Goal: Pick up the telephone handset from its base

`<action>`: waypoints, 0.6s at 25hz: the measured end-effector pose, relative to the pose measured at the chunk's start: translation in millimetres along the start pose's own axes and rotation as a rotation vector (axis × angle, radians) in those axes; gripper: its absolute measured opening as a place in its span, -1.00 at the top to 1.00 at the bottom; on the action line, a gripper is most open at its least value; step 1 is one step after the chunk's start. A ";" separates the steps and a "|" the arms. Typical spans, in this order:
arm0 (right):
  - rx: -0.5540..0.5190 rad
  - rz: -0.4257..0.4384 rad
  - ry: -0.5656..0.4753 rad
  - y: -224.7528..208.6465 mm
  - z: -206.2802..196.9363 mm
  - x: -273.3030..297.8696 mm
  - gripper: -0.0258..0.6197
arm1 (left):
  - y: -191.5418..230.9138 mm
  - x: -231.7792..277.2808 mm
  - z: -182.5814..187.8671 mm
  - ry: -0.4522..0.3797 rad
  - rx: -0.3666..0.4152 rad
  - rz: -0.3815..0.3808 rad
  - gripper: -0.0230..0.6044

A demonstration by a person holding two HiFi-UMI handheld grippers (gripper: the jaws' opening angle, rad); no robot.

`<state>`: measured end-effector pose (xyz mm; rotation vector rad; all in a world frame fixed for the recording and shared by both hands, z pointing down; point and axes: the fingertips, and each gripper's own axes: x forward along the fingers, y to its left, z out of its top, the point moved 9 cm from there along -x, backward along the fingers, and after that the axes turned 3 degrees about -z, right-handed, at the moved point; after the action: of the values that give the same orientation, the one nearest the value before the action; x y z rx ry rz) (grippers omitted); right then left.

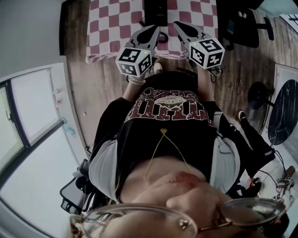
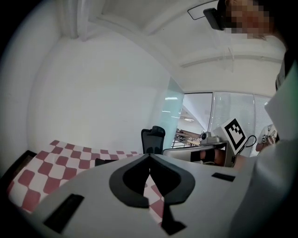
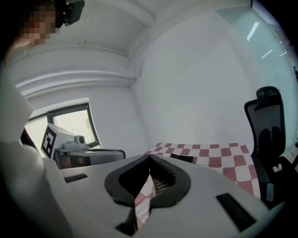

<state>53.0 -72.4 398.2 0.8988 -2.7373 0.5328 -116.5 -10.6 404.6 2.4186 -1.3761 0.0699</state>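
Pointing toward the telephone (image 1: 156, 10), left gripper (image 1: 156, 29) and right gripper (image 1: 177, 24) are both closed, empty

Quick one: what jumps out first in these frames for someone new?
The red-and-white checked tablecloth at the top of the head view, with a black telephone on it. Just below, the left claw and right claw point toward the telephone, both shut and empty. Each carries a bold black-and-white marker cube.
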 end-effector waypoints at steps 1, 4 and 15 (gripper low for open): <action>0.000 -0.002 -0.002 1.6 0.3 4.6 0.86 | 3.7 0.4 -0.8 0.000 -0.002 -0.008 0.90; 0.003 -0.020 -0.008 2.3 0.4 14.3 0.86 | 13.6 3.6 -1.5 0.004 -0.011 -0.029 0.90; 0.031 -0.038 -0.005 -26.5 11.4 24.6 0.86 | 32.3 26.6 7.4 0.004 -0.028 -0.023 0.90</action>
<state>48.7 -109.8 402.6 0.9588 -2.7179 0.5676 -130.7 -49.9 412.5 2.4088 -1.3387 0.0494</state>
